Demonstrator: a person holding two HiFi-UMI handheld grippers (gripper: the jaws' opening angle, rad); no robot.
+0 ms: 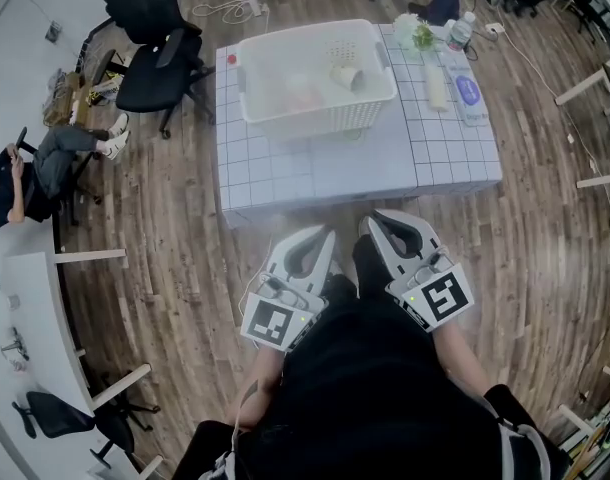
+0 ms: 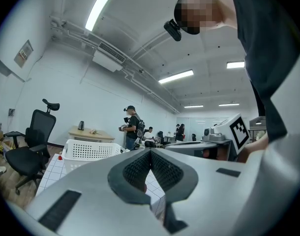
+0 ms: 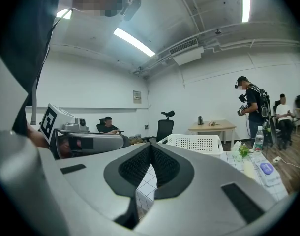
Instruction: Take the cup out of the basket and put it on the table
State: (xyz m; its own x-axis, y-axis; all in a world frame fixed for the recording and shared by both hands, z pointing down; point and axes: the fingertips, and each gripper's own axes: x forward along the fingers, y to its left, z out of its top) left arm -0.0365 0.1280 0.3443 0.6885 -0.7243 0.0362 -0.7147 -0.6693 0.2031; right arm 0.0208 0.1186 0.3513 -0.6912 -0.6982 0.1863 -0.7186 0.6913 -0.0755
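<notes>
A white plastic basket stands on the gridded white table. Inside it a pale cup lies on its side toward the right, beside a pinkish item. Both grippers are held low in front of the person, short of the table's near edge. The left gripper and the right gripper are shut with nothing in them. The left gripper view shows its tips touching, with the basket ahead. The right gripper view shows its tips closed too, the basket beyond.
On the table's right strip lie a water bottle, a small plant, a pale tube and a flat blue-marked pack. A small red thing sits at the table's far left. A black office chair stands left; a person sits further left.
</notes>
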